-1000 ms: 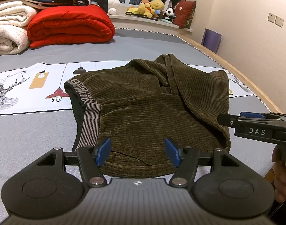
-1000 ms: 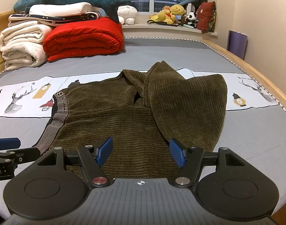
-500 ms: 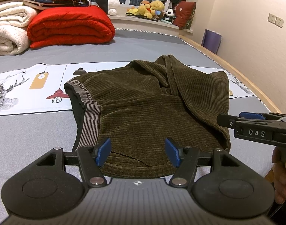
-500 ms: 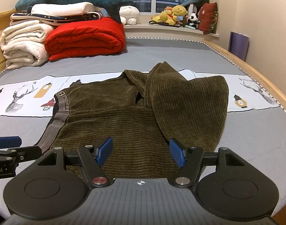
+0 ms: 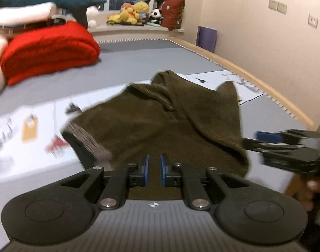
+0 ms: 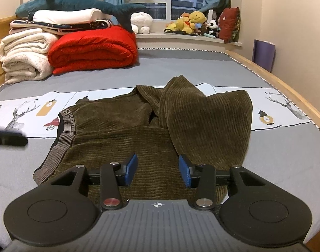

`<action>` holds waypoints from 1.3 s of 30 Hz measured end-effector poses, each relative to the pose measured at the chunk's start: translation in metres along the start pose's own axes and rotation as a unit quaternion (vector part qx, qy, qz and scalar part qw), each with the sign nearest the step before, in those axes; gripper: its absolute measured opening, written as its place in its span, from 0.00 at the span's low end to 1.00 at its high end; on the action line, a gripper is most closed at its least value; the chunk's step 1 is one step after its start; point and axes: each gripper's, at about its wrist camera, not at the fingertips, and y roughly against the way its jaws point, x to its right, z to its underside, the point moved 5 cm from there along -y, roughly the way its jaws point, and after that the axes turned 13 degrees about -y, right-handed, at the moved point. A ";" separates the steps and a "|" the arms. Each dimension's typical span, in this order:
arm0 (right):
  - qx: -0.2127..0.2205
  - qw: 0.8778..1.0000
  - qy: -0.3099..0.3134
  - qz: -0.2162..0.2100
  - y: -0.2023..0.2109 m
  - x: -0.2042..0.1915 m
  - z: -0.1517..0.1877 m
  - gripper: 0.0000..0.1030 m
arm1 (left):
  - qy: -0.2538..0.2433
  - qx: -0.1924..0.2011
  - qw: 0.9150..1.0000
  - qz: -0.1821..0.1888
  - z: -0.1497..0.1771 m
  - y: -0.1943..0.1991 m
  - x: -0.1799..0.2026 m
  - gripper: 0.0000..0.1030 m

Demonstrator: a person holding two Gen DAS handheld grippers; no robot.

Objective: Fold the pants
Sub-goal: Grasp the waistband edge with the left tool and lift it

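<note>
Dark olive corduroy pants (image 6: 138, 134) lie partly folded on the bed, grey waistband (image 6: 63, 134) at the left, one leg folded back over the right side. They also show in the left wrist view (image 5: 160, 130), which is blurred by motion. My left gripper (image 5: 154, 169) sits over the near edge of the pants with its blue pads close together and a narrow gap between them, nothing gripped. My right gripper (image 6: 157, 169) is partly open over the near hem, empty. It also shows from the side in the left wrist view (image 5: 286, 147).
The bed has a grey sheet (image 6: 191, 71) with a white printed strip (image 6: 23, 113). A red quilt (image 6: 92, 48), cream blankets (image 6: 23, 56) and a plush shark (image 6: 75, 2) are stacked at the back left. Stuffed toys (image 6: 191, 23) sit on the windowsill. The wooden bed edge (image 6: 286, 88) runs along the right.
My left gripper has closed from wide open to nearly shut and swung, blurring its view. My right gripper has narrowed its opening and moved closer to the near hem.
</note>
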 end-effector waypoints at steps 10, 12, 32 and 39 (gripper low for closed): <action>-0.018 0.999 -0.051 -0.002 -0.008 0.011 -0.005 0.45 | 0.300 -0.105 0.948 -0.008 0.086 -0.070 -0.151 0.11; -0.019 0.998 -0.051 -0.013 -0.009 0.008 -0.006 0.45 | 0.316 -0.131 0.940 0.007 0.094 -0.087 -0.150 0.12; -0.036 0.999 -0.032 -0.020 -0.022 -0.002 -0.003 0.46 | 0.171 -0.175 0.970 0.017 0.089 -0.173 -0.081 0.68; -0.014 0.999 -0.035 -0.012 -0.016 -0.012 -0.010 0.46 | 0.114 -0.159 0.981 -0.009 0.079 -0.167 -0.080 0.26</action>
